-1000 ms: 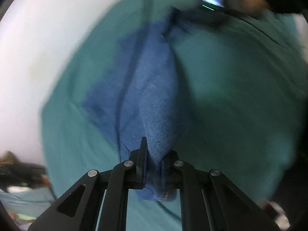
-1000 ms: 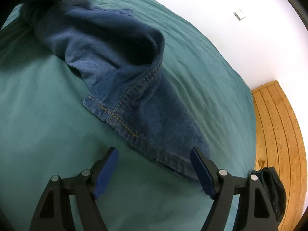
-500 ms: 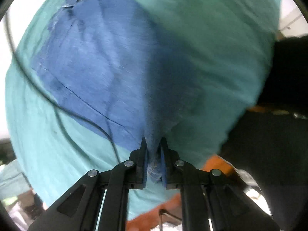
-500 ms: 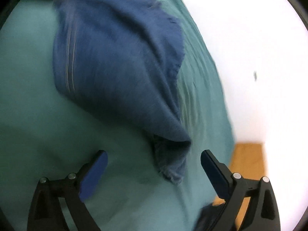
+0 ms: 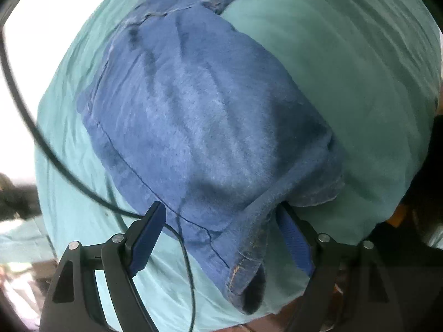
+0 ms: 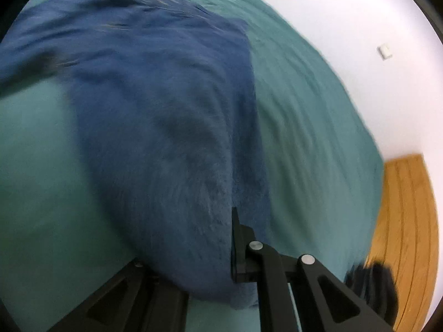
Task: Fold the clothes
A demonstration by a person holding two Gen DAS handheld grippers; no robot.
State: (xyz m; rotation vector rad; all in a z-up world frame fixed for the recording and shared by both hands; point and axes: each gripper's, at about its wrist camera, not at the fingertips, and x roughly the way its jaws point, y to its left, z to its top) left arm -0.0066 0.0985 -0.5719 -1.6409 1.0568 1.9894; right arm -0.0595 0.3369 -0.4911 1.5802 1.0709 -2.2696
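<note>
1. Jeans (image 5: 193, 116) lie on the bed (image 5: 346, 69), on its green sheet. A layer of them looks laid over another, and a hem end (image 5: 243, 274) points at the left gripper.
2. Left gripper (image 5: 221, 238) is wide open. The hem end sits between its fingers, but they do not pinch it.
3. Right gripper (image 6: 191, 254) has the jeans (image 6: 166, 127) bunched over one finger, which is hidden. I cannot tell if it is holding the cloth or is open.
4. My guess: one fold is laid down, or the jeans are only spread out for a fold. The blur hides which.
5. Any next pinch should take the thick hem edge, all layers at once, or the top layer may slide off.
6. Black cable (image 5: 69, 177) runs across the sheet and passes by the left gripper. It could snag on the cloth or the fingers.
7. Wood floor (image 6: 407, 221) and a dark thing (image 6: 373, 282) are off the bed edge, well away from the jeans.
</note>
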